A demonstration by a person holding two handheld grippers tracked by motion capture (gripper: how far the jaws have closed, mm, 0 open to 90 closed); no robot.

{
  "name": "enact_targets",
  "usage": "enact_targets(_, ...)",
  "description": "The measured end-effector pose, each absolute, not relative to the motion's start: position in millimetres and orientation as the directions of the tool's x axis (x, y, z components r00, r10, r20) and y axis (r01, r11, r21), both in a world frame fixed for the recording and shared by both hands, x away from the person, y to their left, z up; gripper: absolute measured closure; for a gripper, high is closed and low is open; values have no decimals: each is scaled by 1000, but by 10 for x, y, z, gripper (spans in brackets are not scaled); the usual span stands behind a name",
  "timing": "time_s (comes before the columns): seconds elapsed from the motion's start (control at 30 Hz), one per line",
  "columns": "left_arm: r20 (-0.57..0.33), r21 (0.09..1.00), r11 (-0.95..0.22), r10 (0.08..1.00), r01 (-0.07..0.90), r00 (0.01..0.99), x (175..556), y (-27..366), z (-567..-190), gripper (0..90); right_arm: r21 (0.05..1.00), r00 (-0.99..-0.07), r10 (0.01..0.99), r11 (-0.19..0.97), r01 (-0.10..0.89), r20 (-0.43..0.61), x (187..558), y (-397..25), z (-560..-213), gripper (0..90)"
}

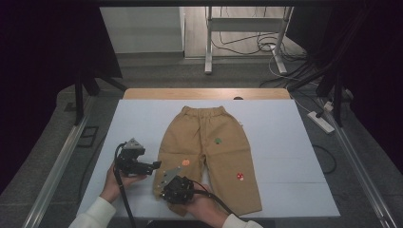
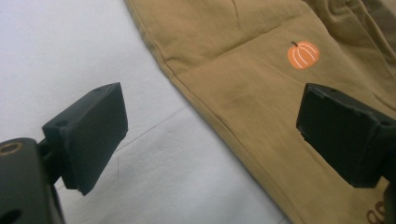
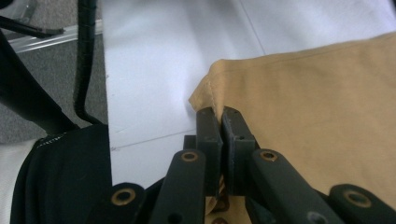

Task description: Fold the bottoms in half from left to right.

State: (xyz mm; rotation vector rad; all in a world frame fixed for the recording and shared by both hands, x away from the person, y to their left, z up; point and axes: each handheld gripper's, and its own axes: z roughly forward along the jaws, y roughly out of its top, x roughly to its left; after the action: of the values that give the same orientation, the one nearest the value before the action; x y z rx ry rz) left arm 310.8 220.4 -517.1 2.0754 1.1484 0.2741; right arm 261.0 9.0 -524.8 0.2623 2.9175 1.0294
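I have the tan trousers (image 1: 209,152) lying flat on the pale blue table cover (image 1: 285,142), waistband away from me and both legs pointing toward me. The right gripper (image 3: 221,122) has its jaws pressed together on the hem corner of the trouser leg on my left, pinching the fabric at its stitched edge. The left gripper (image 2: 212,135) has its jaws spread wide and hovers over that leg's outer side seam, near the orange pumpkin patch (image 2: 303,54), gripping nothing. I judge the cloth light, soft and limp: it will sag and fold from any single hold. Seams and hems are the thickest, least slippery points, so I would take the side seam with the left gripper.
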Motion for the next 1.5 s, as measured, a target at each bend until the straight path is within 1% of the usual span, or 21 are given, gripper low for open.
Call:
enact_targets(0.1,-160,692,-322,804,646,572,3108,2210,-5168,88,639,-986,168,758,133,6,2597,12,-5187,866)
enact_targets(0.37,-170,698,-307,806,647,567,3159,2194,-5135,88,686,-981,195,711,153,17,2609,-196,-5121,866)
enact_targets(0.5,-176,703,-306,800,642,574,3248,2121,-5087,88,701,-980,199,698,148,8,2595,-290,-5082,866)
enact_targets(0.63,-169,706,-320,790,632,589,3328,2017,-5041,85,710,-976,215,685,164,18,2600,-364,-5074,866)
enact_targets(0.9,-162,704,-348,770,619,617,3503,1864,-4993,87,706,-979,203,689,166,32,2612,-366,-5125,866)
enact_targets(1.1,-160,687,-369,763,626,626,3632,1800,-5006,92,706,-978,205,686,177,46,2618,-364,-5123,865)
enact_targets(1.27,-151,691,-367,769,623,621,3720,1790,-5006,97,706,-977,207,685,180,49,2613,-370,-5128,865)
enact_targets(1.4,-173,679,-354,775,643,608,3832,1793,-5034,106,705,-977,207,686,180,49,2614,-372,-5132,865)
enact_targets(1.5,-169,676,-354,780,647,603,3899,1798,-5043,107,704,-977,206,687,179,48,2615,-372,-5135,865)
